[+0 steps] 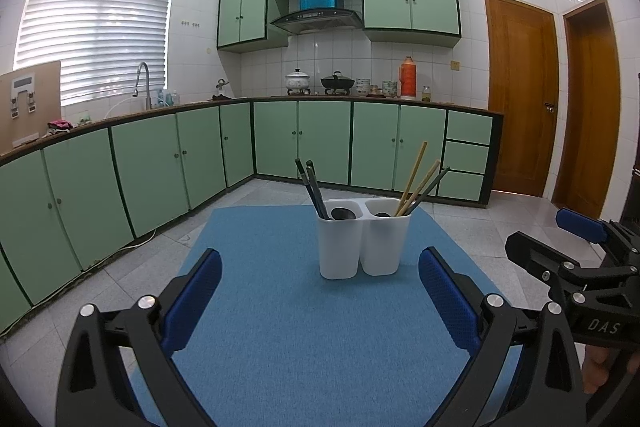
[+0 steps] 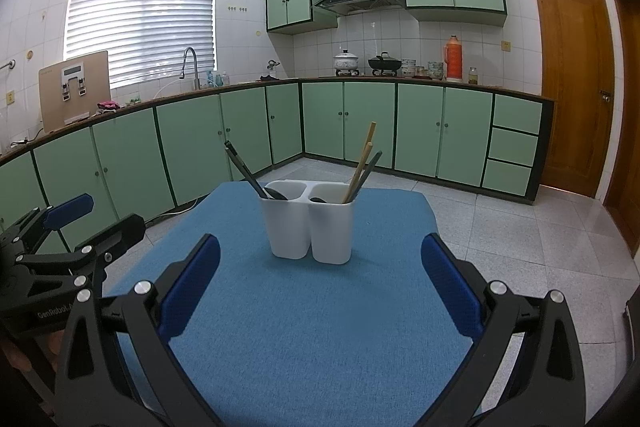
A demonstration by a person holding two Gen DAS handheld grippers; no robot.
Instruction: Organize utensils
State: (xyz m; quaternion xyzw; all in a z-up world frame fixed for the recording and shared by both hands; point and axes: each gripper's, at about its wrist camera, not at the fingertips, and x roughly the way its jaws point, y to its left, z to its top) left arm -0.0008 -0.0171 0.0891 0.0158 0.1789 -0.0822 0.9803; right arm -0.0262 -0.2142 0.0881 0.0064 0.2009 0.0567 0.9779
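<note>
Hovering level side by side, left hand-held gripper [image 1: 320, 301] and right hand-held gripper [image 2: 320, 291], both spread apart, facing white utensil holder [image 1: 362, 245]

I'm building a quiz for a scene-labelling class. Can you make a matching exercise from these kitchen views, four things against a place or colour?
Things:
1. wooden chopsticks
2. dark utensils
3. thermos
4. mat

Descriptions:
A. orange, on the counter
B. blue, under the white holder
C. right compartment
D. left compartment

Pairs: 1-C, 2-D, 3-A, 4-B
</note>
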